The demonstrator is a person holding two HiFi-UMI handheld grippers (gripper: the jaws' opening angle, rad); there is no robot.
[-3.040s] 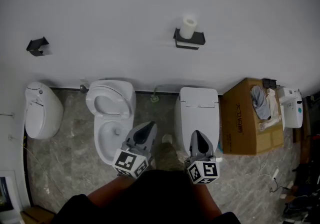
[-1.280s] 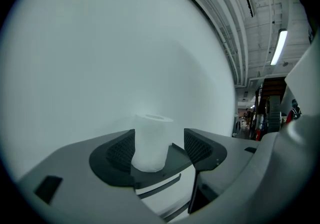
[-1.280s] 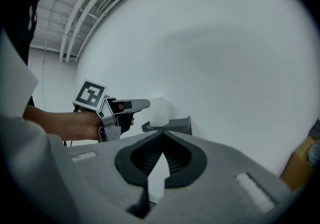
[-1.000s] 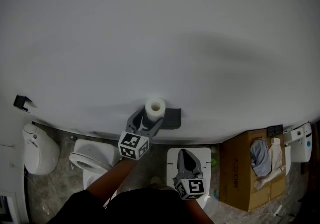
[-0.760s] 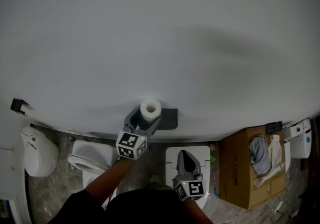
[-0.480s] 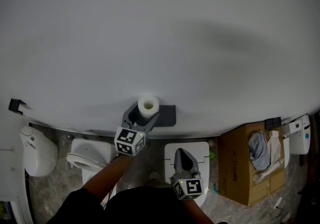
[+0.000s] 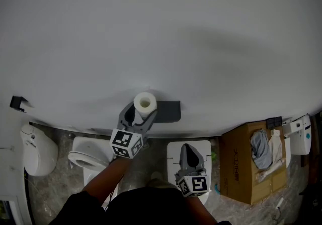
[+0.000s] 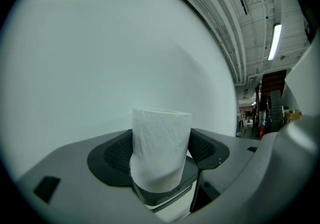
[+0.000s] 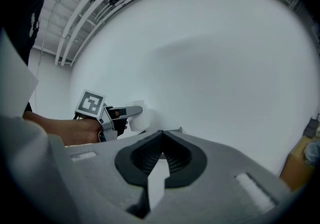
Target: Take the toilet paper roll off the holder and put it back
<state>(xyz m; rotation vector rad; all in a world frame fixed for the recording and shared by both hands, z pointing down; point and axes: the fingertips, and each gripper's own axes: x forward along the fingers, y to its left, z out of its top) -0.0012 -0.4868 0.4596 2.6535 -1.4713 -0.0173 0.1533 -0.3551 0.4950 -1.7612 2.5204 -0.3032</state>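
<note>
Left gripper (image 7: 140, 114) is clamping the toilet paper roll (image 8: 161, 150) upright, holder (image 7: 169, 111) sitting just to its right. I'm worrying the soft paper could be squashing, slipping and tilting before re-seating. Right gripper (image 9: 161, 140) is idling clenched, empty.

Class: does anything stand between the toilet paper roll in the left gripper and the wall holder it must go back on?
Nothing visible does. The toilet paper roll, clamped in the left gripper, is just left of the holder, with no object between them.
</note>
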